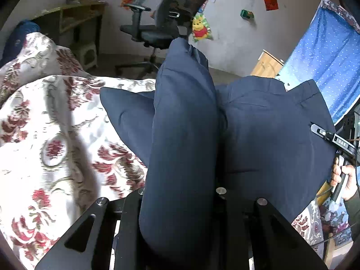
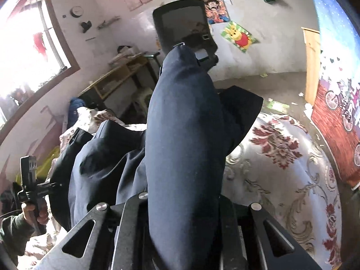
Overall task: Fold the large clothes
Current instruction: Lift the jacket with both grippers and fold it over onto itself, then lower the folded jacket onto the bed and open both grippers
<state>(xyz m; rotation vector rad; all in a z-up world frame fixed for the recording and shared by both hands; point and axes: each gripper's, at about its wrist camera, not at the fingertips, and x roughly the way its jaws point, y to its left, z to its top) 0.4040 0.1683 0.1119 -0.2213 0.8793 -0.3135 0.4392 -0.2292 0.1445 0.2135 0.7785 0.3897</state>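
Dark navy trousers point(image 1: 258, 130) hang lifted above a bed with a white and red floral cover point(image 1: 45, 135). My left gripper point(image 1: 182, 42) is shut on a bunched fold of the trousers, which drapes over its fingers and hides them. My right gripper point(image 2: 183, 47) is likewise shut on a fold of the trousers point(image 2: 184, 148), fingers hidden under cloth. The right gripper also shows at the right edge of the left wrist view point(image 1: 324, 135), at the trousers' edge. The left gripper's body shows at the left of the right wrist view point(image 2: 29, 180), held by a hand.
A black office chair point(image 1: 171, 18) stands beyond the bed, with a wooden desk point(image 1: 78, 15) and a stool at the wall. A blue dotted curtain point(image 1: 326, 51) hangs at right. The floral bed cover point(image 2: 281, 168) spreads under the trousers. A window point(image 2: 27, 45) is at left.
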